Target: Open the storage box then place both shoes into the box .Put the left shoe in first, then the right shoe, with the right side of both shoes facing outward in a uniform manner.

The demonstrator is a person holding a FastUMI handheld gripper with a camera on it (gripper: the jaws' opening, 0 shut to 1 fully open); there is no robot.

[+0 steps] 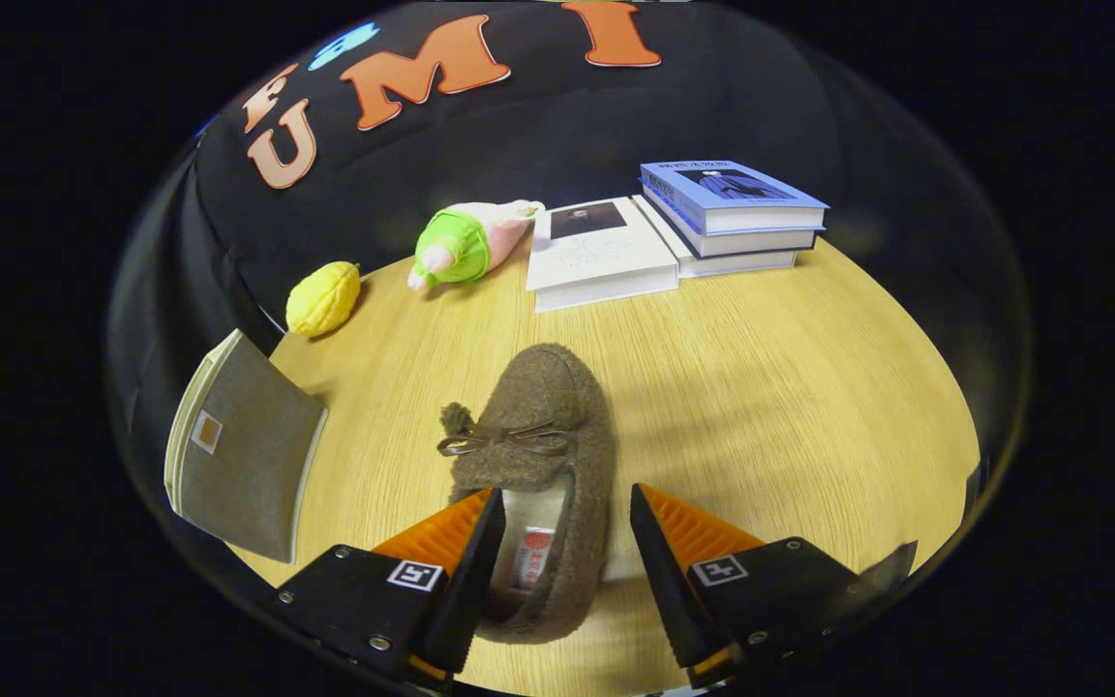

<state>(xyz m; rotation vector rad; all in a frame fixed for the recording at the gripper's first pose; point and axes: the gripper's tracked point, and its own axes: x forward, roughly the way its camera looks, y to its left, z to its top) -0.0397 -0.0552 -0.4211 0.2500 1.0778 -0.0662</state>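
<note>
A fuzzy brown slipper-style shoe with a thin brown bow [538, 465] is seen lying on the pale wooden surface [790, 407], its toe pointed away and its heel end set between the fingers of the tool [562, 518]. The tool is held spread apart, one finger over the shoe's opening and the other just clear of its outer side; nothing is grasped. A flat grey storage box with cream edges [238, 455] is found beside the shoe, tilted at the surface's edge. Beyond the shoe, a bumpy yellow toy fruit [322, 297], a green-and-pink plush toy [466, 242], a white book [596, 254] and a stack of blue-covered books [737, 208] are ranged along the far side.
</note>
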